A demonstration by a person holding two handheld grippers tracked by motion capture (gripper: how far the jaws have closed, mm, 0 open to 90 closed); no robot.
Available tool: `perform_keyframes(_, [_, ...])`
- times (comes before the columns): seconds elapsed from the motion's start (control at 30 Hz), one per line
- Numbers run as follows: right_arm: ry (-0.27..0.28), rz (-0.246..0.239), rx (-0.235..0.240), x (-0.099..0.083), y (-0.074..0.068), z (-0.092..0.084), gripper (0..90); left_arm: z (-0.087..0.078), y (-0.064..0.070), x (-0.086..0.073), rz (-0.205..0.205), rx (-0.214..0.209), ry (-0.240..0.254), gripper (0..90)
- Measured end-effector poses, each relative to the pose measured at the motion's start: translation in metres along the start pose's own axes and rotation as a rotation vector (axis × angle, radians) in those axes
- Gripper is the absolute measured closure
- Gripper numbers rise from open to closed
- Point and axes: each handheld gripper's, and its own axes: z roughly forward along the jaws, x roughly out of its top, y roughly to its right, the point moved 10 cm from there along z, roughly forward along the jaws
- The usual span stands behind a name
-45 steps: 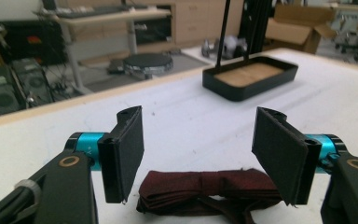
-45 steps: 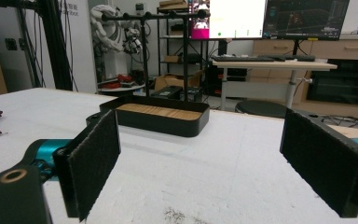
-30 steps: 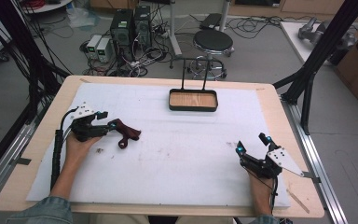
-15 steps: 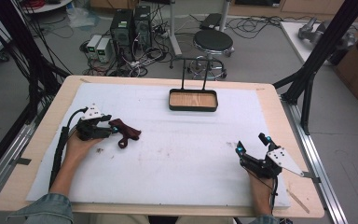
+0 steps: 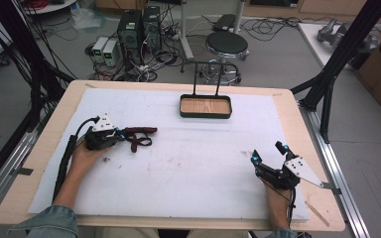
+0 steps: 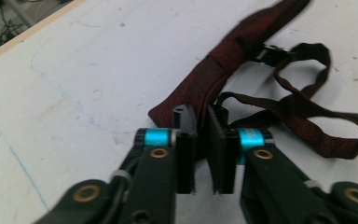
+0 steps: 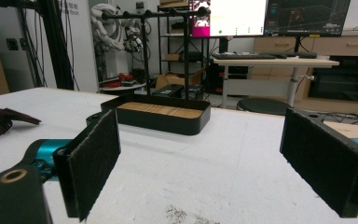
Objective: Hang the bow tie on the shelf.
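A dark red bow tie with a thin strap and black buckle lies on the white mat at the left. My left gripper points right at its near end. In the left gripper view the jaws have just been closing, and my left gripper now pinches the end of the bow tie between its pads; the strap loops off to the right. My right gripper rests at the mat's front right, jaws wide apart. The right gripper holds nothing.
A black tray with a wooden floor stands at the mat's far middle, a thin T-shaped rack rising from it; it shows ahead as the tray in the right gripper view. Wooden table edges frame the mat. A stool and computers stand beyond.
The left gripper's jaws went from wide apart to closed on the bow tie's end. The tie now lies stretched out to the right. The right gripper has not moved.
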Motion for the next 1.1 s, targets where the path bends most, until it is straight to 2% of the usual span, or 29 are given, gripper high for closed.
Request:
perform_keyframes(0.17, [0.001, -0.002, 0.001, 0.0, 0.0, 0.0, 11.4, -0.002, 0.006, 0.007, 0.019, -0.005, 0.015, 86.5])
perform_keyframes(0.2, [0.001, -0.002, 0.001, 0.0, 0.0, 0.0, 11.4, -0.004, 0.009, 0.014, 0.016, -0.008, 0.041, 86.5])
perform_keyframes(0.37, [0.002, -0.001, 0.001, 0.0, 0.0, 0.0, 11.4, -0.009, 0.014, 0.031, -0.013, -0.01, 0.101, 86.6])
perform_keyframes(0.43, [0.0, 0.002, 0.0, 0.0, 0.0, 0.0, 11.4, -0.011, 0.014, 0.036, -0.025, -0.001, 0.109, 86.5])
perform_keyframes(0.47, [-0.001, 0.002, -0.001, 0.0, 0.0, 0.0, 11.4, -0.011, 0.014, 0.041, -0.043, 0.011, 0.119, 86.5])
perform_keyframes(0.57, [-0.002, 0.005, -0.002, 0.0, 0.0, 0.0, 11.4, -0.012, 0.013, 0.047, -0.049, 0.017, 0.13, 86.5])
perform_keyframes(0.63, [-0.002, 0.009, -0.002, 0.0, 0.0, 0.0, 11.4, -0.012, 0.012, 0.055, -0.061, 0.034, 0.146, 86.5])
perform_keyframes(0.67, [-0.002, 0.009, -0.002, 0.0, 0.0, 0.0, 11.4, -0.012, 0.012, 0.064, -0.075, 0.042, 0.17, 86.5])
perform_keyframes(0.7, [-0.002, 0.007, -0.002, 0.0, 0.001, 0.0, 11.4, -0.012, 0.012, 0.064, -0.075, 0.042, 0.17, 86.5])
perform_keyframes(0.73, [-0.001, 0.007, -0.001, 0.0, 0.001, 0.0, 11.4, -0.01, 0.012, 0.075, -0.092, 0.051, 0.212, 86.5])
perform_keyframes(0.87, [-0.002, 0.012, 0.0, 0.0, 0.001, 0.0, 11.4, -0.005, 0.013, 0.088, -0.108, 0.069, 0.224, 86.4])
perform_keyframes(0.93, [-0.001, 0.012, 0.001, 0.0, 0.001, 0.0, 11.4, 0.001, 0.015, 0.099, -0.124, 0.076, 0.255, 86.4])
perform_keyframes(1.03, [-0.001, 0.014, 0.001, 0.0, 0.001, 0.0, 11.4, 0.006, 0.017, 0.107, -0.127, 0.082, 0.259, 86.4])
perform_keyframes(1.07, [-0.001, 0.016, 0.003, 0.0, 0.001, 0.0, 11.4, 0.008, 0.018, 0.111, -0.135, 0.075, 0.267, 86.4])
perform_keyframes(1.1, [-0.002, 0.016, 0.003, 0.0, 0.001, 0.0, 11.4, 0.014, 0.018, 0.117, -0.169, 0.08, 0.273, 86.4])
